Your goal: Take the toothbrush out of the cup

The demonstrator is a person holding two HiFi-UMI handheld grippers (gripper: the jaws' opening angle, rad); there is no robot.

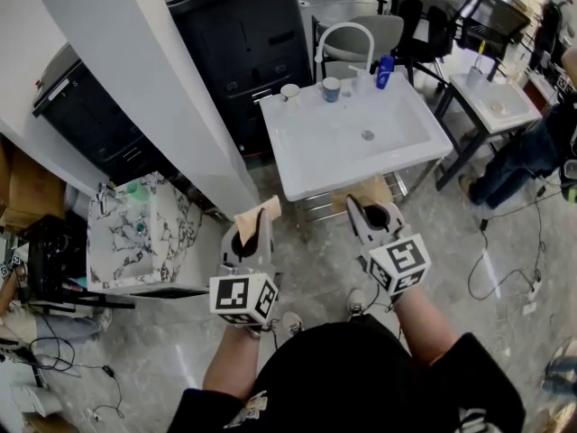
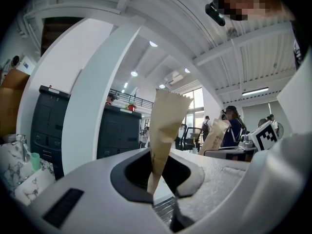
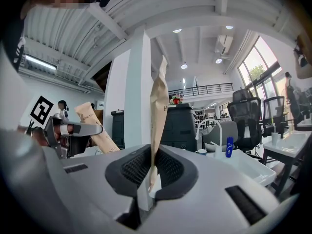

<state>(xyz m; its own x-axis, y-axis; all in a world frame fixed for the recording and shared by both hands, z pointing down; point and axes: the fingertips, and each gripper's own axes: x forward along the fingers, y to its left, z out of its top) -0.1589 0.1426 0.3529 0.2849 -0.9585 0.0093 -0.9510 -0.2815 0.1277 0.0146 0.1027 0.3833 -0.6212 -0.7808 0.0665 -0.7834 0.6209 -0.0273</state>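
Left gripper (image 1: 254, 233): jaws pressed together on the left paper packet (image 2: 165, 126), a flat tan sachet standing up out of the jaws.
Right gripper (image 1: 368, 213): jaws pressed together on the right paper packet (image 3: 158, 111), held edge-on and upright.
Toothbrush: too small to make out in any view. Judged to stand in the cup, long axis upright.
Cup (image 1: 331, 88): on the back rim of the sink (image 1: 315, 142), well apart from both grippers.
Bearing, head view: the cup lies at 12 o'clock from the right gripper and at 1 o'clock from the left gripper.
Nearer hand: the right, by a small margin.
Around the cup: white mug (image 1: 289, 90) at its 9 o'clock, blue bottle (image 1: 385, 71) at its 2 o'clock, arched faucet (image 1: 345, 32) at its 12 o'clock.
In the way: the open basin lies between grippers and cup, and nothing stands in it. Both jaws are occupied, so a packet would likely have to be set down first.
Further out: white pillar (image 1: 153, 70) and dark cabinet (image 1: 243, 43) at 10 to 11 o'clock of the sink; marble-patterned counter (image 1: 135, 242) at 9 o'clock of the left gripper.
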